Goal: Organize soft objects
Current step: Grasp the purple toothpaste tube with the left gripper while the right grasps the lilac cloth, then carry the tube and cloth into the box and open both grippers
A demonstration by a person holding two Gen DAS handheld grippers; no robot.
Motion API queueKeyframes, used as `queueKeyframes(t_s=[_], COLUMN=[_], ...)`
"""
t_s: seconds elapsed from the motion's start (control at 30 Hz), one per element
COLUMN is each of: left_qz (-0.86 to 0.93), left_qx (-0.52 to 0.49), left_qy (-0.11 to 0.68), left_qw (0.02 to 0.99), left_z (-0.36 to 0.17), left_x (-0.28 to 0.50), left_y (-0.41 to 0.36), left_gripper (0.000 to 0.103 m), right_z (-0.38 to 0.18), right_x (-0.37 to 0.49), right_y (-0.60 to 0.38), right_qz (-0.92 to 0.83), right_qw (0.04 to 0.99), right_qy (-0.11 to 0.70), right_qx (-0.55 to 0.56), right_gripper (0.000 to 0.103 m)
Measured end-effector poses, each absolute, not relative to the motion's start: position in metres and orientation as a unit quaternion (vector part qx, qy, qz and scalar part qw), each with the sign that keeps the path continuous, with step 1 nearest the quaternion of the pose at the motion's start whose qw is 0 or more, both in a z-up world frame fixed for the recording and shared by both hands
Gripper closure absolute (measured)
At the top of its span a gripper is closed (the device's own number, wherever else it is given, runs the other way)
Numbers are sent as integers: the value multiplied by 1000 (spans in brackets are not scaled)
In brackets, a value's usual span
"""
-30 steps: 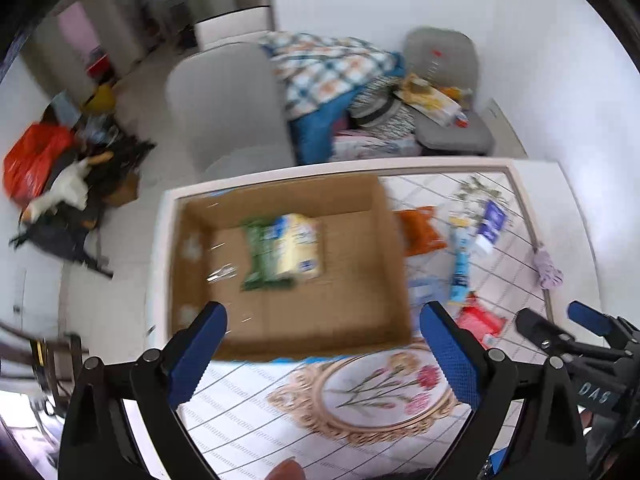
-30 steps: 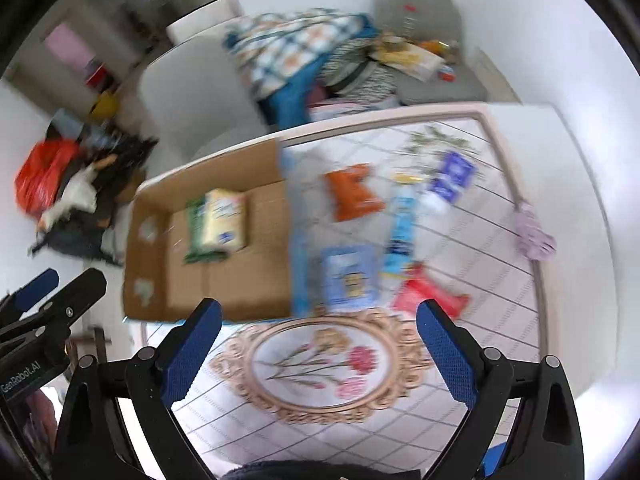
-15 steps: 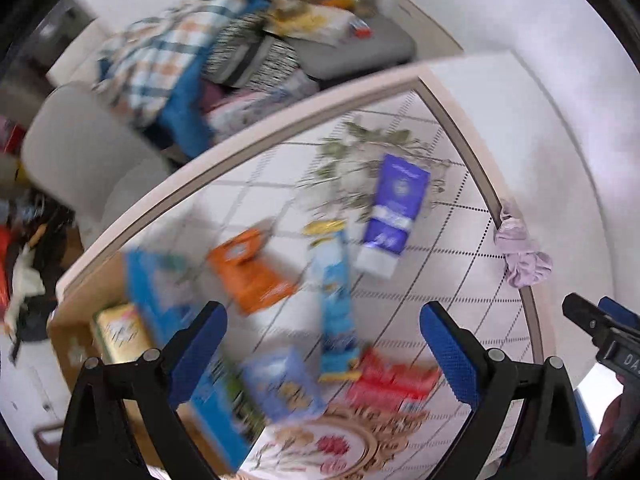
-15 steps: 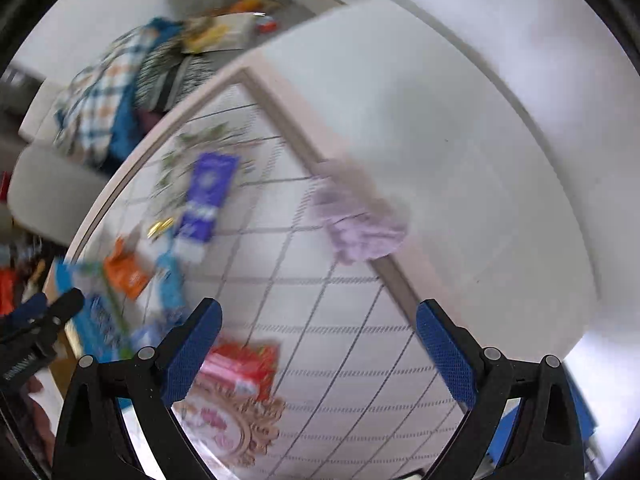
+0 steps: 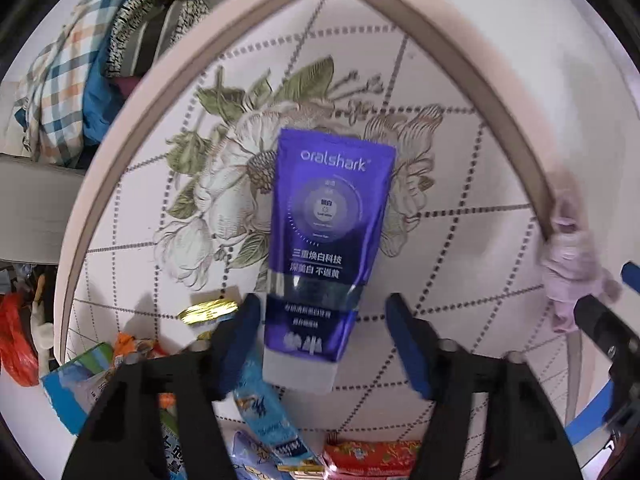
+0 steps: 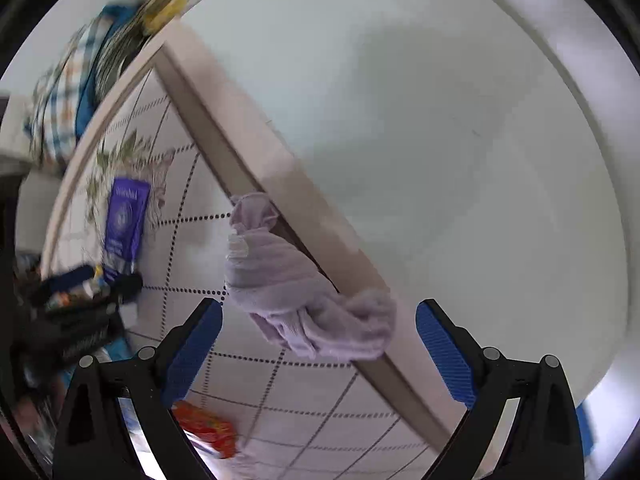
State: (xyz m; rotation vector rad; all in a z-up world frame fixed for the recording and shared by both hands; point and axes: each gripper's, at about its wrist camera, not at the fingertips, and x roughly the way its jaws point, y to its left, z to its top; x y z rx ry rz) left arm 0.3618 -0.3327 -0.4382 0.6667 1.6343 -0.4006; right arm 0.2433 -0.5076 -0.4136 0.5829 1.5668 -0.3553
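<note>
A blue "oralshark" tube [image 5: 326, 236] lies on the flower-patterned table. My left gripper [image 5: 324, 328] is open with its blue pads either side of the tube's lower end, close to touching. A crumpled lilac cloth [image 6: 304, 300] lies on the table's right border, also in the left wrist view [image 5: 572, 268]. My right gripper [image 6: 320, 340] is open and straddles the cloth just above it. The tube also shows in the right wrist view [image 6: 124, 224], with my left gripper [image 6: 88, 284] at it.
Small packets lie near the table's front: a light blue sachet [image 5: 264, 412], a red pack [image 5: 372, 456], an orange pack [image 6: 208, 428], a gold-foil item [image 5: 208, 312]. Plaid clothes [image 5: 68, 76] are piled beyond the table edge. A white wall [image 6: 440, 120] lies right.
Both grippers have swung from the cardboard box side toward the table's far right and dropped low. The left now brackets the blue tube, the right brackets the lilac cloth.
</note>
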Motion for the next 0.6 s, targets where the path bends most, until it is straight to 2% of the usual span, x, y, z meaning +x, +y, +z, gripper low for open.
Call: queueKeyframes(t_s=[0.13,0.17,0.2,0.23,0.43,0.5,0.6], left_qz=[-171,-168,-160,-156,-138,-142,-142], left_qx=[282,275,260,246,136,151,164], left_qy=[702,702,707,713,767,764,752], left_qw=[631,635,638,638,612,611,623], left_z=[-437,-436,-435,-433,-440,-440,-437], left_x=[359,359,357,355,349,347,342], left_y=[-329,-327,-323,-317,-294,-299,-306], left_gripper=[55,55,55,55,52,50,55], right_z=[-429,-431,-434,-436,-444,-451,-456], right_x=[259,261,263,264,260,262,267], right_y=[-489,-485,-480,-478,-478,-476,-470], right_qz=[-130,-123,-116,-118,-129,-123,-128], right_qw=[662,662,661,657,630,616,617], right_qy=[715,717,720,726,733,745,752], right_qx=[183,178,173,167,224,223,196], right_gripper=[15,25,48,55,53,52,53])
